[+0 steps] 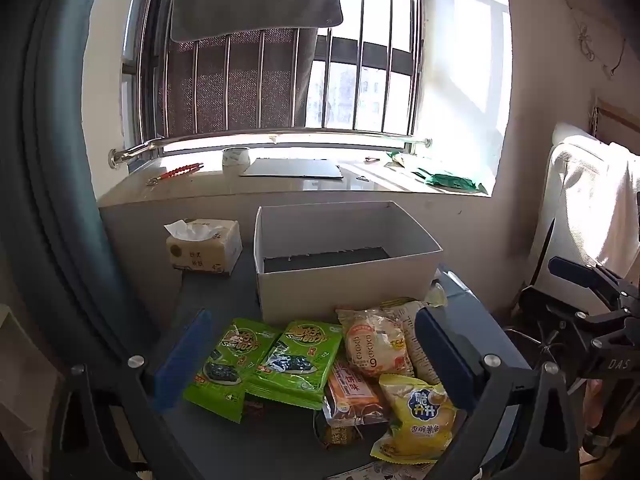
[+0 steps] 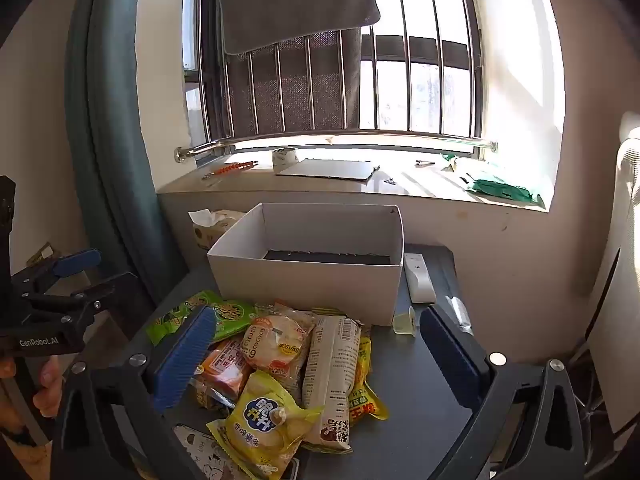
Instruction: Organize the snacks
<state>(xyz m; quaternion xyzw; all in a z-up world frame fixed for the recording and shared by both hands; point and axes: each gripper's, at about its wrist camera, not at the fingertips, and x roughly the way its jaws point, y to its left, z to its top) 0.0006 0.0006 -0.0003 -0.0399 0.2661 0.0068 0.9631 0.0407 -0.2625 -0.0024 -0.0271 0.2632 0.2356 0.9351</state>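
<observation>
A pile of snack packets lies on the dark table (image 1: 224,448) in front of an open white box (image 1: 340,276), which also shows in the right wrist view (image 2: 312,284). Two green seaweed packs (image 1: 256,360), a round-cracker pack (image 1: 376,346), an orange bar (image 1: 348,394) and a yellow chip bag (image 1: 416,416) show. My left gripper (image 1: 316,364) is open above the pile and holds nothing. My right gripper (image 2: 320,356) is open above the yellow bag (image 2: 264,420), the cracker pack (image 2: 276,344) and a beige barcode pack (image 2: 332,376).
A tissue pack (image 1: 204,246) stands left of the box. A white remote (image 2: 418,278) and a small jelly cup (image 2: 404,320) lie right of it. The windowsill behind holds a tape roll (image 1: 236,156), a flat board (image 1: 294,169) and green bags (image 1: 452,180). A teal curtain (image 2: 108,140) hangs at the left.
</observation>
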